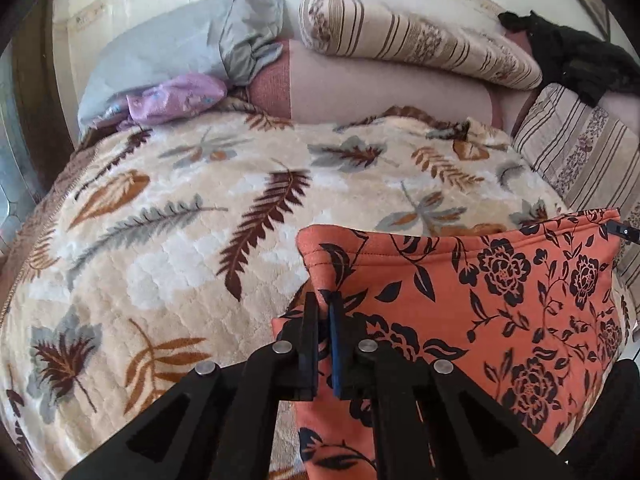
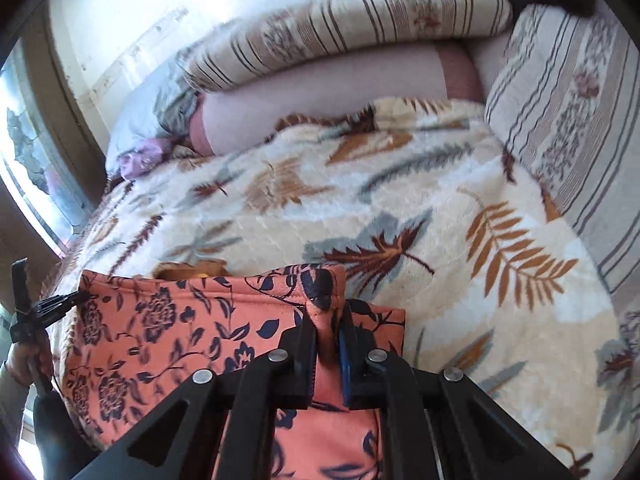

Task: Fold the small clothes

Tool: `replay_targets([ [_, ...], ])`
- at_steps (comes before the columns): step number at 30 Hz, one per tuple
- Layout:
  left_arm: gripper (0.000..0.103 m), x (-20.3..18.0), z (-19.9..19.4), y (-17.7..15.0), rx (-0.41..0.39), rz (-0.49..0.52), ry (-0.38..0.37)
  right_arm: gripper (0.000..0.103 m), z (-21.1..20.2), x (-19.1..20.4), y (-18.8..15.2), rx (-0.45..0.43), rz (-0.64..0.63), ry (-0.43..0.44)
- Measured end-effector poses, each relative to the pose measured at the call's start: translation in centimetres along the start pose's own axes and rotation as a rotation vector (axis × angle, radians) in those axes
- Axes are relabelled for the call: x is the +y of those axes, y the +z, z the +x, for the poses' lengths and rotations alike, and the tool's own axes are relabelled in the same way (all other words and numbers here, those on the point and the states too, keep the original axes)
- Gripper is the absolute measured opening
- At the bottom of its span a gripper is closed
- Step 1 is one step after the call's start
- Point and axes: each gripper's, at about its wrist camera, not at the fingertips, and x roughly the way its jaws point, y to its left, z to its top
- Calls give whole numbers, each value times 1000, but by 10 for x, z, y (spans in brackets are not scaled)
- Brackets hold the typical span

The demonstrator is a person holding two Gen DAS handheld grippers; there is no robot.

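Note:
An orange garment with a dark floral print (image 1: 480, 300) hangs stretched between my two grippers above the bed. My left gripper (image 1: 323, 300) is shut on its upper left corner, with the fabric pinched between the pads. In the right wrist view, my right gripper (image 2: 328, 312) is shut on the other upper corner of the garment (image 2: 160, 340). The left gripper (image 2: 60, 304) shows at that view's left edge, held by a person's hand (image 2: 28, 364). Only a tip of the right gripper (image 1: 622, 232) shows in the left wrist view, at the garment's far corner.
A cream blanket with a leaf pattern (image 1: 180, 208) covers the bed. Striped pillows (image 1: 420, 40) and a pink bolster (image 1: 380, 92) lie at the back, with a grey pillow (image 1: 168, 52), a purple cloth (image 1: 176, 96) and a black garment (image 1: 576, 56). A window (image 2: 36, 184) is on the left.

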Motion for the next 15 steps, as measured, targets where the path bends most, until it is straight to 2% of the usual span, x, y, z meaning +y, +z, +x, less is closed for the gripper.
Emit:
replay_targets([
  [3,4,-3,-57,1,-95,-21,-16,9,-45,9,-3,-73,40,65],
  [6,4,5,-62,16,-96,-10,40,9,-48,2,10,-64,58,82],
  [8,4,20,-26,27,-29,-47,68,9,-11,-19,24,-10,77,45],
  [9,4,30,7,30,41,-61,94,9,15,-35,26,41,103,25],
  [11,4,44,66,21,175,-92,205,13,87,-80,16,200,281,5],
  [12,4,49,81,13,234,-129,213,17,116,-94,4,294,350,-23],
  [13,4,51,82,7,247,-174,171,19,129,-99,-7,327,386,-29],
  [14,4,49,74,2,213,-206,102,20,121,-97,-12,256,395,-24],
  [15,12,44,63,-3,171,-200,43,28,110,-93,-15,214,382,-25],
])
